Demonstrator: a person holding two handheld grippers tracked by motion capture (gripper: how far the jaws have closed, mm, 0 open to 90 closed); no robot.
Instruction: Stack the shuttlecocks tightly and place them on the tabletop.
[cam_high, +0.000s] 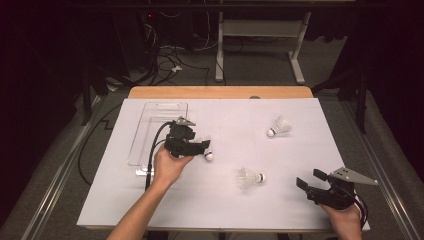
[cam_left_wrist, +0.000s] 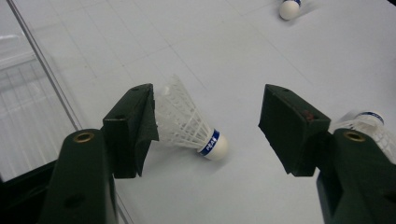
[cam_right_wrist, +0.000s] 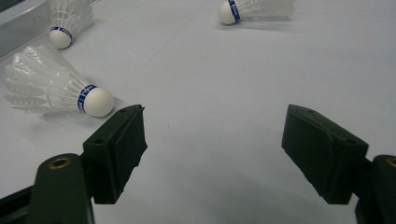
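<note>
Left tool: centre-left of the high view, held in the person's left hand, jaws wide apart, gripping nothing.
Near shuttlecock: in the left tool view it lies on its side btwn the open jaws, feather skirt right by the left-hand jaw, cork w/ blue band pointing lower right; can't tell if skirt touches the pad. In the high view its cork shows just right of the tool tips.
2nd shuttlecock: mid-frame in the high view, lying on the white sheet, well apart from both tools; in the right tool view it sits at left, just above the left-hand jaw.
3rd shuttlecock: upper right of the sheet in the high view, on its side.
Right tool: lower right of the high view, in the right hand, jaws spread wide, nothing btwn them but bare sheet.
Clear tray: upper left of the sheet, just left of the left tool.
Bench: wood edge shows past the sheet's far side.
</note>
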